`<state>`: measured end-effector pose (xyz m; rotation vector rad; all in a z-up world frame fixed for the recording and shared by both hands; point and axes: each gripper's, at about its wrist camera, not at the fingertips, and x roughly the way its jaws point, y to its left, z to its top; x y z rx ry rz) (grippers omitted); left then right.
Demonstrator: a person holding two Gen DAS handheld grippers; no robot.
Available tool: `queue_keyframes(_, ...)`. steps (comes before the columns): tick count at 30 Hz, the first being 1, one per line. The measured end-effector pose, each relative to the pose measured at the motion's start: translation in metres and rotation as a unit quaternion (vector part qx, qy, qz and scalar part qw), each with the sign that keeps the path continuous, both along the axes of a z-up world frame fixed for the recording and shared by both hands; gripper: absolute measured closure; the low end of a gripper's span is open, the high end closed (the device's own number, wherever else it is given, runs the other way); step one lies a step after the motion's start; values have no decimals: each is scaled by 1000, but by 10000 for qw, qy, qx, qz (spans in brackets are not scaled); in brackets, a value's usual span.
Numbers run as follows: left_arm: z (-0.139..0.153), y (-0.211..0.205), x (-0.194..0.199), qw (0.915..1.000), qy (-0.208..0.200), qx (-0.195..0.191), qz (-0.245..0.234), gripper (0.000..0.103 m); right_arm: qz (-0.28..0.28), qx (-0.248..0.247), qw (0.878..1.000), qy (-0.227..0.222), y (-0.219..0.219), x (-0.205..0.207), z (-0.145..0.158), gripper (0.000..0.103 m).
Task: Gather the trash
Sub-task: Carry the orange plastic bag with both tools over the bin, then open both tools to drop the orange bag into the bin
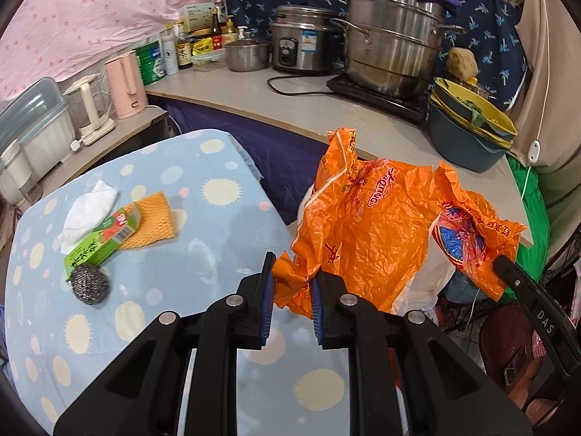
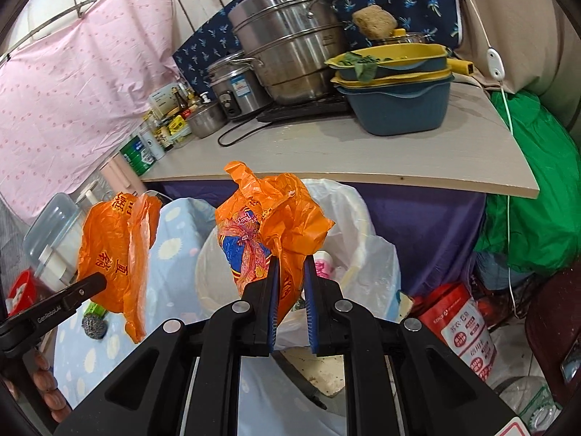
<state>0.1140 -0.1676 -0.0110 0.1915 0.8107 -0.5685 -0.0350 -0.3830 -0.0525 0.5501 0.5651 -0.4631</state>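
Item: orange plastic bag (image 1: pixel 366 225), thin printed film, crumpled. It was held in the air between both tools, beside the bench edge and above a white-lined waste bin (image 2: pixel 363 218). The left tool (image 1: pixel 290 290) was nearly closed, its jaws pinching one bunched corner; the right tool (image 2: pixel 292 283) was likewise nearly closed on the opposite bunched end.

Handling, as judged: very light, limp, slippery and easily torn. It seemed best taken at gathered folds or the handle loops, not on a flat panel where the pads would likely slide. It would sag and billow when moved.

Remaining on the spotted cloth over the bench (image 1: pixel 225 225): white tissue (image 1: pixel 87 214), green carton (image 1: pixel 105 239), orange mesh pad (image 1: pixel 152 218), steel scouring ball (image 1: pixel 90 285), lying close together, the carton overlapping the pad.

Surroundings: large steel steamer pot (image 1: pixel 392 47), rice cooker (image 1: pixel 301 43), stacked yellow and blue basins (image 1: pixel 468 123) on the counter (image 1: pixel 326 109) behind; a red canister (image 2: pixel 461 330) on the floor by the bin. The hanging bag partly screened the bin mouth.
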Motion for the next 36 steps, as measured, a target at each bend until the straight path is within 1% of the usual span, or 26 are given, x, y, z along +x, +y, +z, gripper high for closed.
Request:
queue_keyframes(8, -10, -34, 2, 9998, 85, 121, -116, 86, -92, 92, 9999, 89, -16, -1, -7, 90)
queue_keyframes(18, -25, -67, 14, 9992, 201, 290, -179, 86, -151, 213, 9991, 326, -31, 13, -19, 90)
queue_keyframes(24, -36, -79, 21, 9987, 276, 387, -180, 86, -155, 240, 9988, 407, -35, 22, -25, 90)
queue_keyframes(30, -46, -82, 35, 9981, 420, 450, -21, 86, -181, 271, 9984, 468, -37, 29, -29, 90)
queue_keyframes(32, -49, -83, 37, 9979, 469, 439, -16, 84, -149, 272, 9983, 491, -37, 33, -30, 89)
queue_keyframes(34, -51, -83, 39, 9978, 509, 416, -14, 82, -118, 280, 9983, 500, -36, 36, -31, 85)
queue_keyframes(35, -51, -84, 39, 9977, 516, 431, 0, 78, -142, 278, 9984, 471, -35, 37, -31, 83)
queue_keyframes(36, -52, -84, 40, 9977, 513, 432, 18, 63, -147, 288, 9985, 452, -35, 37, -31, 81)
